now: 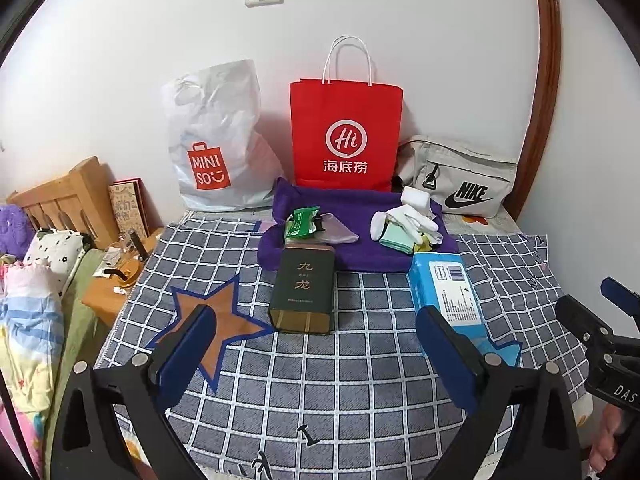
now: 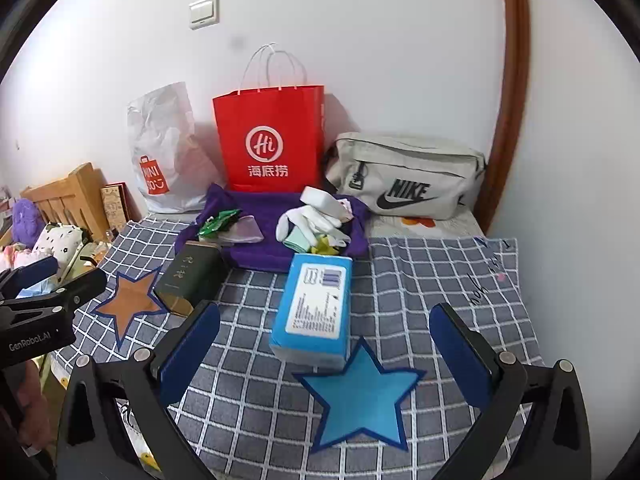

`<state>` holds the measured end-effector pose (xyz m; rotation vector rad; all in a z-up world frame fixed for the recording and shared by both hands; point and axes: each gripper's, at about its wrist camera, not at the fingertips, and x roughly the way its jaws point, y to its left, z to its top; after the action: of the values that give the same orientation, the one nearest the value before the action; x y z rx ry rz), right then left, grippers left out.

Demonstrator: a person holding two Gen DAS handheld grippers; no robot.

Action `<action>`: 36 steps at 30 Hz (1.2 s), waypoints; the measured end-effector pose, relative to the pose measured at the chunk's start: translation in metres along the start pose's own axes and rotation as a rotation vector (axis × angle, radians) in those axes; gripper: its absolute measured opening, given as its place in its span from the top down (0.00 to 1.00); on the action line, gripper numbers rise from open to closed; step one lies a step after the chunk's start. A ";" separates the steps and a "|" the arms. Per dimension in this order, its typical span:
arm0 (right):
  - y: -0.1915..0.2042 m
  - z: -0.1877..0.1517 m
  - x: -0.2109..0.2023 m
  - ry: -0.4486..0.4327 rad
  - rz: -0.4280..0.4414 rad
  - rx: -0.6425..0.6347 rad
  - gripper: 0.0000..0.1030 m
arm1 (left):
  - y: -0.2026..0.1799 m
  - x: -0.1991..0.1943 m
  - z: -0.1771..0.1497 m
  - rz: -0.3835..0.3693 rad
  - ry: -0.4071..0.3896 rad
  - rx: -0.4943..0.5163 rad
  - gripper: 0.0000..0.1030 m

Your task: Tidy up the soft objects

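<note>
A purple towel [image 1: 360,252] [image 2: 264,252] lies at the back of the checked cloth. On it are white socks [image 1: 404,220] [image 2: 312,218], a pale green cloth [image 1: 396,238] [image 2: 298,238], a green packet [image 1: 300,222] [image 2: 218,222] and a white block [image 1: 416,197] [image 2: 324,200]. A dark green tin [image 1: 302,288] [image 2: 188,276] and a blue tissue pack [image 1: 448,292] [image 2: 314,312] lie in front. My left gripper [image 1: 316,352] [image 2: 48,300] is open and empty, short of the tin. My right gripper [image 2: 324,356] [image 1: 600,332] is open and empty, short of the tissue pack.
A white Miniso bag [image 1: 216,140] [image 2: 160,152], a red paper bag [image 1: 346,136] [image 2: 272,140] and a grey Nike pouch [image 1: 460,176] [image 2: 404,176] stand against the wall. An orange star [image 1: 212,320] [image 2: 128,304] and a blue star [image 2: 360,396] mark the cloth. A wooden bedside table [image 1: 104,292] is at the left.
</note>
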<state>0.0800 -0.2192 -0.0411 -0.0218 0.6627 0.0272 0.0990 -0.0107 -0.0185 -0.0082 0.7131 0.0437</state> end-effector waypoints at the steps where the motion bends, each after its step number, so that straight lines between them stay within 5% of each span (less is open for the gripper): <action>1: -0.001 -0.002 -0.002 -0.002 -0.004 0.003 0.00 | -0.001 -0.002 -0.001 -0.001 -0.003 0.004 0.02; 36: -0.004 -0.021 -0.016 -0.001 -0.018 0.024 0.00 | -0.009 -0.016 -0.014 0.032 -0.013 0.031 0.01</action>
<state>0.0545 -0.2239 -0.0472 -0.0040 0.6613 0.0023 0.0777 -0.0201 -0.0186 0.0331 0.7009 0.0638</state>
